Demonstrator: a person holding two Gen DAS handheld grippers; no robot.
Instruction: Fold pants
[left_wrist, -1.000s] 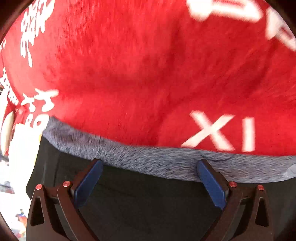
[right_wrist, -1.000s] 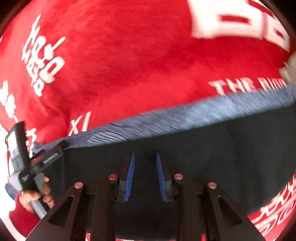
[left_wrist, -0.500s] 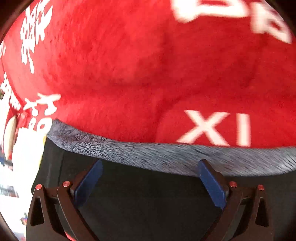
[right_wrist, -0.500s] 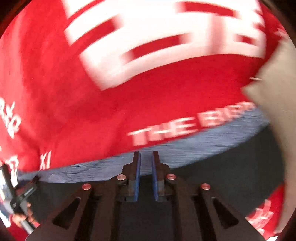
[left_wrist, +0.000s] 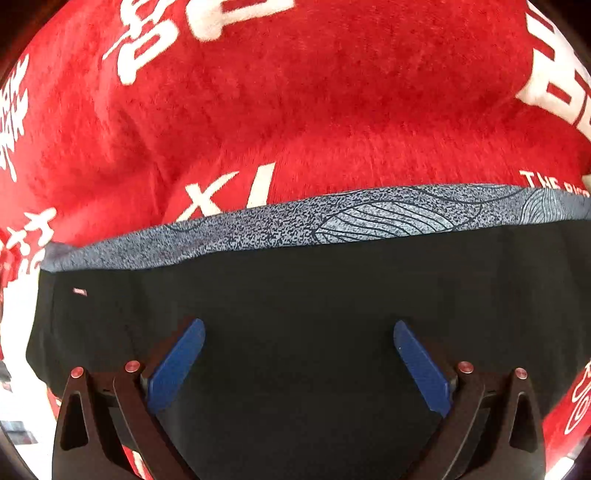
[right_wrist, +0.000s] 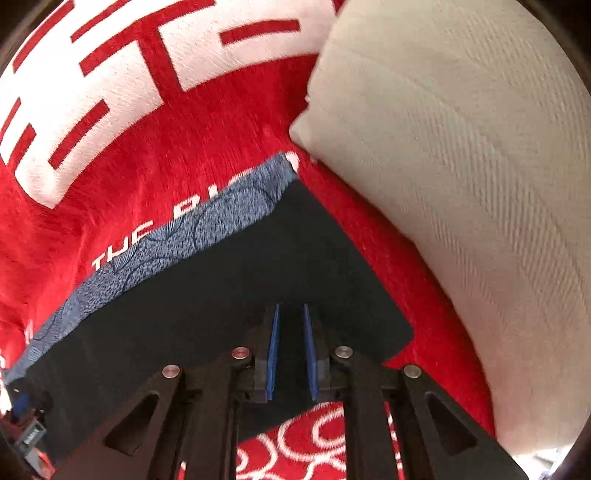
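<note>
Pants (left_wrist: 314, 314) are lying flat on the red blanket (left_wrist: 295, 110), black fabric up, with the grey patterned band (left_wrist: 332, 225) running along the far edge. The blanket is printed with white lettering.

Left gripper (left_wrist: 299, 354) is being held over the middle of the black fabric. Fingers (left_wrist: 177, 365) are being kept spread wide, blue pads facing inward, nothing pinched between them. Whether the tips are touching the fabric cannot be told.

Right gripper (right_wrist: 291, 332) is being held over the pants' corner region, near the edge closest to the pillow (right_wrist: 461, 184). Fingers (right_wrist: 272, 350) are being held almost together, only a narrow slot left between the blue pads. Dark fabric is being seen through the slot, but whether any fold is actually being pinched cannot be told.

In the right view, the band is being seen ending at a corner just beside the pillow; the pillow is resting on the blanket next to the pants, its corner near the band's end. At the lower left of that view, a bit of the other handheld unit (right_wrist: 26, 432) is showing at the pants' far side.
</note>
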